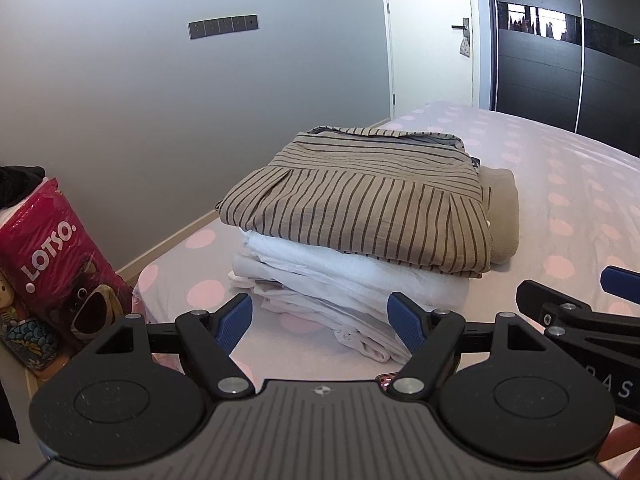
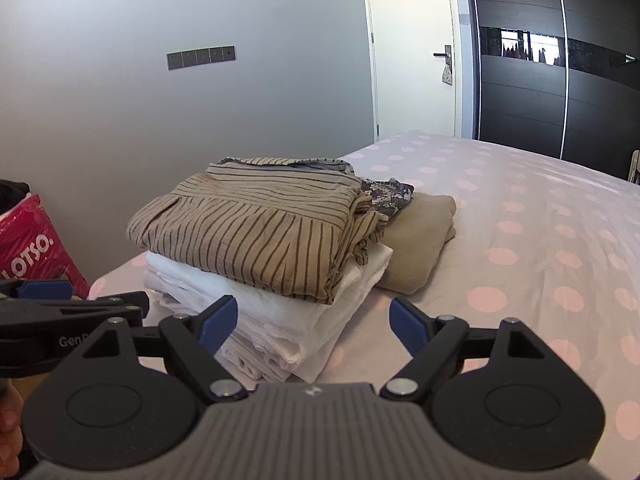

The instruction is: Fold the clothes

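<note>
Both tongs stand released with nothing between the pads: the left gripper (image 1: pixel 320 328) hovers just short of the stack's near edge, the right gripper (image 2: pixel 312 326) beside it at the stack's right corner. Directly ahead on the spotted bed (image 2: pixel 540 248) lies the pile of folded clothes (image 1: pixel 352 248), white items below and the striped shirt (image 2: pixel 256 224) squared on top, a tan folded piece (image 2: pixel 420 236) touching its far right side. Judged: this fold looks finished and let go; the next move calls for withdrawing clear and fetching another garment, none of which is in view
</note>
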